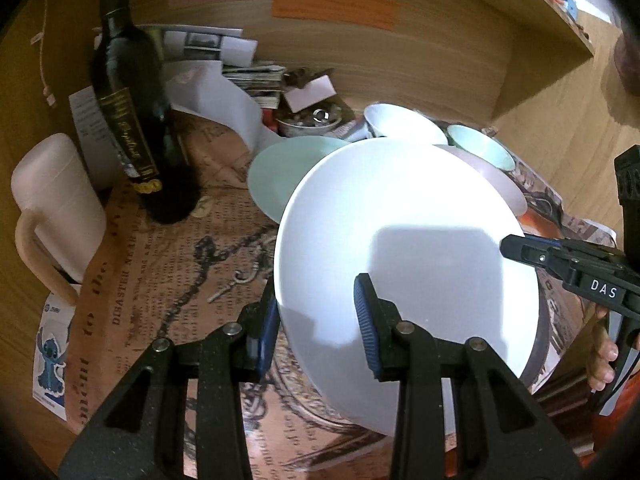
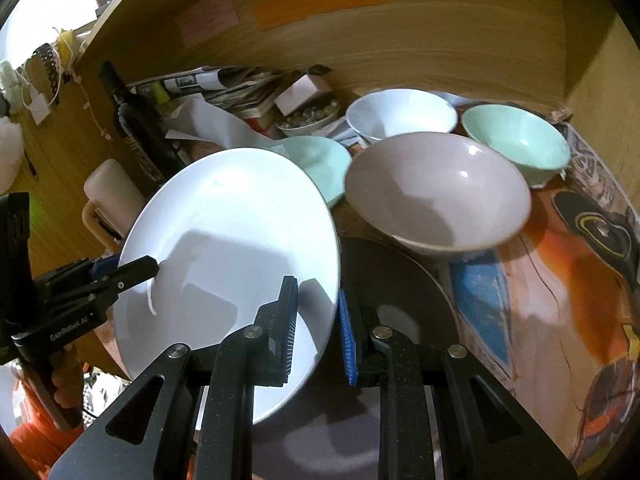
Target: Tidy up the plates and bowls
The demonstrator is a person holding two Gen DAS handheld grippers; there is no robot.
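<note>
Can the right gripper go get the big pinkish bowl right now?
Probably not yet. The right gripper is shut on the white plate's rim, sharing it with the left gripper. The pinkish bowl sits unblocked just beyond.

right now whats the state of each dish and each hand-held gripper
white plate: lifted, tilted, held at two opposite rim edges
left hand-held gripper: shut on the white plate's rim
right hand-held gripper: shut on the white plate's rim
dark plate: flat on the table, beneath the white plate
beige bowl: upright, empty
green bowl: upright, empty
white bowl: upright, empty
green plate: flat on the table
</note>
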